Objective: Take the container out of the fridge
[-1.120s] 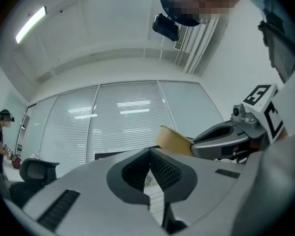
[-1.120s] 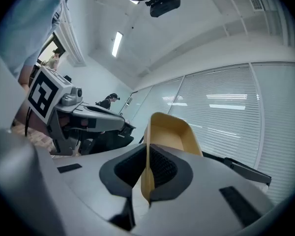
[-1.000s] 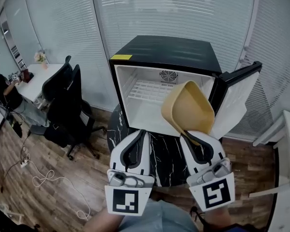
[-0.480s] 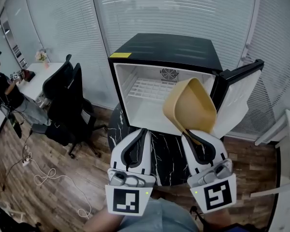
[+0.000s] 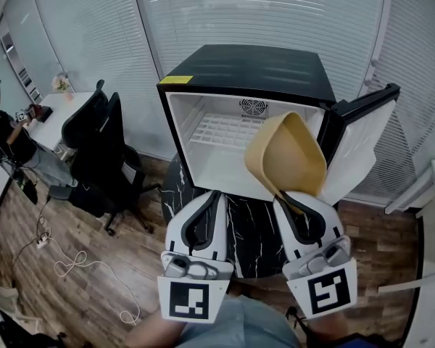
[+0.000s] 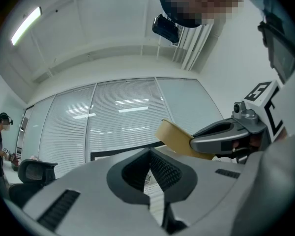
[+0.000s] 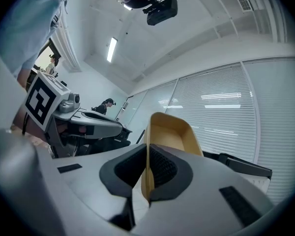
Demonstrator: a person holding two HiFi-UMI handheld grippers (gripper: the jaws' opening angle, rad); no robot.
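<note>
Hardly moved since a second ago, my right hand-held gripper (image 5: 294, 203) pinches the container (image 5: 286, 154) by its rim, tilted just outside the open fridge (image 5: 239, 75); my left hand-held gripper (image 5: 206, 203) is closed, empty

The left tongs (image 5: 214, 196) and right tongs (image 5: 282, 196) sit side by side, pointing away from the body. The left jaws are pressed together, empty; the right jaws pinch the container (image 5: 286, 154) wall.

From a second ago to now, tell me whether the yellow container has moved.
No. The yellow container, in the right tool, still hangs before the open fridge, just right of its fan.
</note>
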